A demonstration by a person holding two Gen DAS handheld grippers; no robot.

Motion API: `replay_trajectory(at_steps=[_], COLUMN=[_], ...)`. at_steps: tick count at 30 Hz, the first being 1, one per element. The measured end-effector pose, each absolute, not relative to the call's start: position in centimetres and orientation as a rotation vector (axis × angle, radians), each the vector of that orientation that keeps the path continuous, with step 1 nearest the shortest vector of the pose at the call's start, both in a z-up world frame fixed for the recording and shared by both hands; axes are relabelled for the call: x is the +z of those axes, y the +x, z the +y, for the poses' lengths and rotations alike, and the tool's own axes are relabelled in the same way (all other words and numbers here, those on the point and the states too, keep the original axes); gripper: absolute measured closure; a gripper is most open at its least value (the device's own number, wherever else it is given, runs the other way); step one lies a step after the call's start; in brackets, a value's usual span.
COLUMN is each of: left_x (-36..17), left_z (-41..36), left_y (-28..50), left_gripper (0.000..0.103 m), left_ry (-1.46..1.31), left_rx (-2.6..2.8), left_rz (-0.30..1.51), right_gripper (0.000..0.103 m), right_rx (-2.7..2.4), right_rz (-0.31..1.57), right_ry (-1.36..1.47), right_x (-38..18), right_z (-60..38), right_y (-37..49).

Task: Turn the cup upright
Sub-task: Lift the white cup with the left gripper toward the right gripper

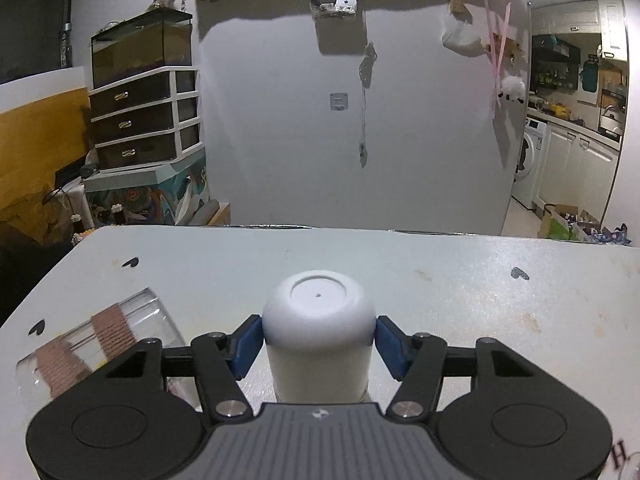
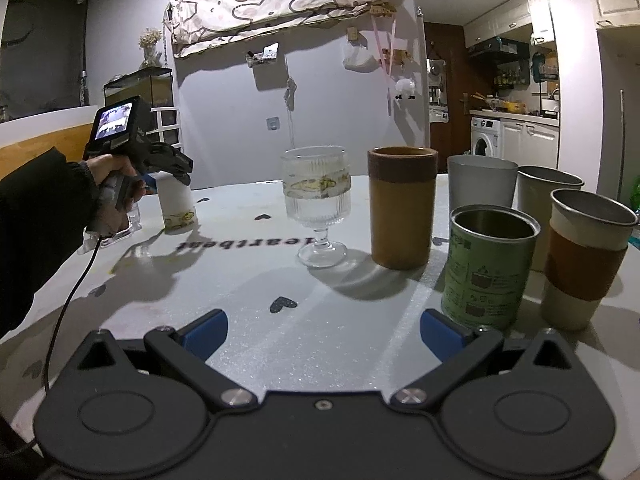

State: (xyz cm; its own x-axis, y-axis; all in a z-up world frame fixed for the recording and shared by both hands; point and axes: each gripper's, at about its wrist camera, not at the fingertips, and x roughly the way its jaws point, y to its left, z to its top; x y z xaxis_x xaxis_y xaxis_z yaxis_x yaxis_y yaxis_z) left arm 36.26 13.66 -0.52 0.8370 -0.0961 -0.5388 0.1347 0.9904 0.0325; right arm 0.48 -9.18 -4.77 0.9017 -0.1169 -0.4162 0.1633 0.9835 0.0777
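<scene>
A: What's the L claw [image 1: 319, 340] got?

B: The white cup [image 1: 319, 332]. It's upside down, flat bottom up w/ a tiny dot in the middle, rim down on the table [image 1: 460, 300]. Both blue pads [image 1: 245, 346] press its sides, so the claw is closed onto it.

A: How's the cup look from the other cam?

B: Far left on the table, white cup [image 2: 176, 208] w/ a yellowish picture band low down, near the rim. The L claw [image 2: 164, 168] comes at it from the side, a hand [image 2: 114, 178] holds the claw.

A: And the R claw [image 2: 324, 336]?

B: Wide apart, nothing in it, just bare table below.

A: Stuff nearby?

B: Next to the cup, on its left in the L cam, a clear glass [image 1: 96, 340] w/ brownish stripes lies on its side. Near the R claw: a green tin [image 2: 490, 266], a steel cup w/ orange sleeve [image 2: 584, 256]. Further back: ribbed stem glass [image 2: 318, 204], tall brown cup [image 2: 401, 206], a pale grey cup [image 2: 480, 182], another steel cup [image 2: 546, 188]. All these stand open side up, well apart from the white cup.
</scene>
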Motion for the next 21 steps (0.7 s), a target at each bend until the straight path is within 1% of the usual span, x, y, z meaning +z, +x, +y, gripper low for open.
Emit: replay_trajectory(at_steps=[5, 13, 18, 21], left_x=[0.9, 3.1, 2.7, 1.9], left_z=[13.9, 12.2, 10.6, 9.9], left_y=[32.5, 21.2, 14.4, 11.6], left_gripper=[0.042, 0.042, 0.042, 0.042], left_ry=[0.065, 0.185, 0.234, 0.243], left_rx=[-0.210, -0.455, -0.614, -0.677], left_rz=[0.558, 0.491, 0.488, 0.510], right_gripper=[0.000, 0.000, 0.000, 0.000], right_rx=[-0.120, -0.085, -0.077, -0.073], right_rz=[0.410, 0.384, 0.361, 0.353], right_ry=[0.125, 0.140, 0.148, 0.149], right_x=[-4.8, -4.7, -4.4, -4.2], right_z=[-9.0, -8.6, -8.6, -8.6], right_y=[0.4, -0.8, -2.1, -2.7])
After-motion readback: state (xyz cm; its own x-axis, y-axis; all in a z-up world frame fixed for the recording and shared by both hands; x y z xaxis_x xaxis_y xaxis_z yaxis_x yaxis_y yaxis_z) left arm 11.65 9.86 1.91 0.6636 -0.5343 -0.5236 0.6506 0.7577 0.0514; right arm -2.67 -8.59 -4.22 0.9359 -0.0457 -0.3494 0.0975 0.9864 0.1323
